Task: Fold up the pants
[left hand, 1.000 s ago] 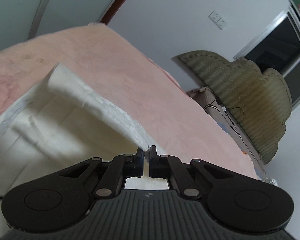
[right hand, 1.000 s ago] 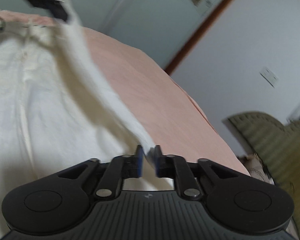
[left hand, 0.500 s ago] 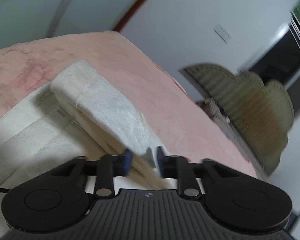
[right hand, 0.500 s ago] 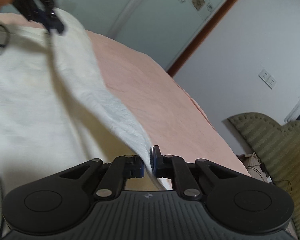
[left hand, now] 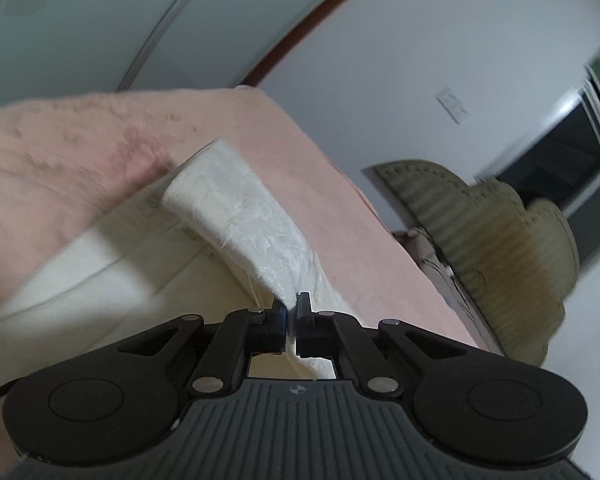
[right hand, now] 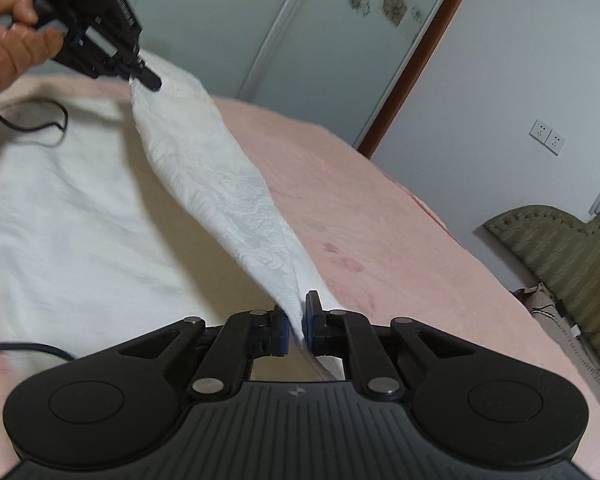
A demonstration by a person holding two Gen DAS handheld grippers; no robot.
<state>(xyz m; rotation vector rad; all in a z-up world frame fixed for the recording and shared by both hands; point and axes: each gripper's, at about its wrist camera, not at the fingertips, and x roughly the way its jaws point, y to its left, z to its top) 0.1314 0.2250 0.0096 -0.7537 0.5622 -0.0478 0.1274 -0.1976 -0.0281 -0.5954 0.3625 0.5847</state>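
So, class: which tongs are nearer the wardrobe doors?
Left. The left tongs hold the pants over the bed's far side, toward the wardrobe doors; the right tongs grip them farther back.

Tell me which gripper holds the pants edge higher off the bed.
The left gripper, seen far-left in the right wrist view: it lifts the pants edge well above the bed, while the right gripper pinches it lower down.

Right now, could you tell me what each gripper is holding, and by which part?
Both hold the white pants along one raised edge: the right gripper at its near end, the left gripper at the far end.
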